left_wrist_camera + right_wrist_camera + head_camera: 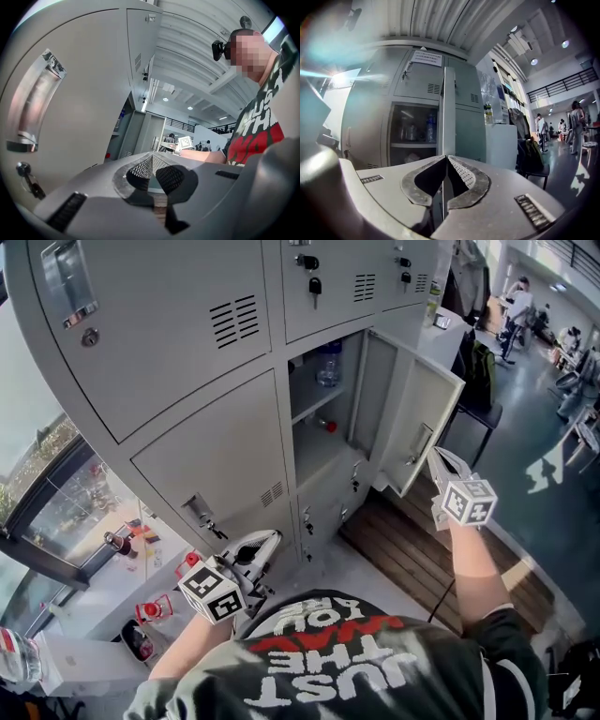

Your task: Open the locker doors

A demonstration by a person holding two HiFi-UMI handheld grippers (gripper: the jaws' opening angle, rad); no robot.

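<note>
- Black shirt (347, 662) with white and red print fills the bottom of the head view.
- Left gripper (272, 536) has its tongs pressed together with nothing between them. It sits just beside a closed door (216, 460) that has a key (204, 517) in its lock.
- Right of that, one compartment (314, 446) stands open, with a bottle (327, 364) on its upper shelf and a small red thing (329, 426) below.
- Its open door (412, 395) is swung out to the right, with the handle (419, 442) on the outer face.
- Right gripper (434, 456) points at the open door's free edge, just beside the handle. Its tongs are drawn almost together, and the tips are right at that edge.
</note>
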